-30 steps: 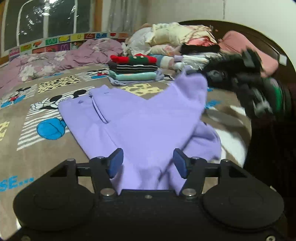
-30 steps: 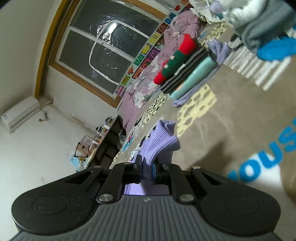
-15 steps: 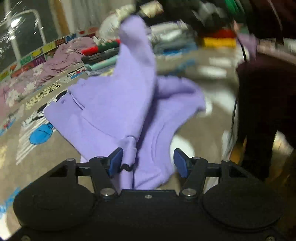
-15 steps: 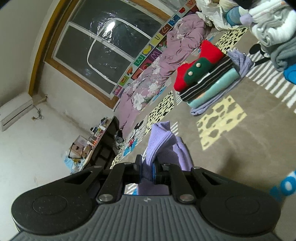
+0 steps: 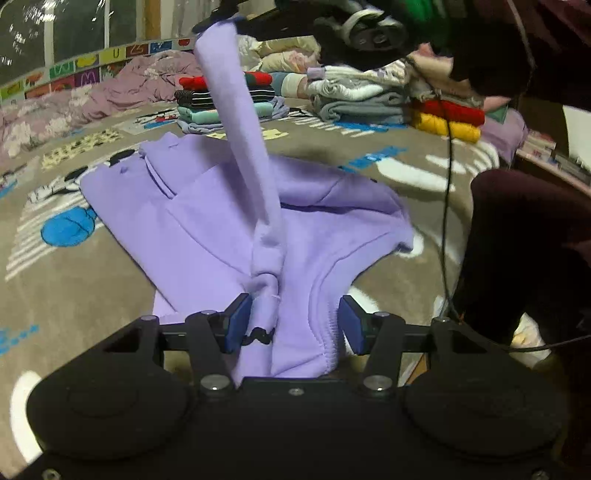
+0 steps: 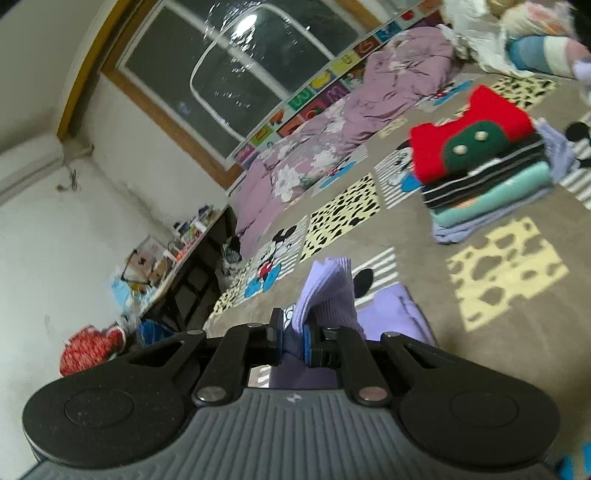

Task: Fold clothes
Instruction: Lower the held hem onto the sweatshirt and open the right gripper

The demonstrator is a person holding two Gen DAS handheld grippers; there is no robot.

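**One Sleeve Up, the Purple Sweater Still on the Bed**

The purple sweater [image 5: 207, 225] lies spread on the brown cartoon blanket [image 5: 74, 295], in front of the folded stack with the red top [image 5: 225, 99].

The left wrist view shows most of the sweater. One sleeve [image 5: 240, 129] is lifted high above the body, and its cuff end goes up to the right gripper [image 5: 236, 26] at the top edge. The left gripper [image 5: 293, 325] sits low at the sweater's near edge. Its blue pads are wide apart, with cloth lying between them but not squeezed. A person's dark sleeve and a thin black cable [image 5: 447, 184] show to the right of the sweater.

The right wrist view shows what the other cannot: the right gripper's pads are pressed tight on the ribbed cuff [image 6: 328, 288]. It also shows a big window [image 6: 236, 77], a pink flowered quilt [image 6: 332, 140] below it, and a messy dark desk [image 6: 184, 266] left of the quilt.
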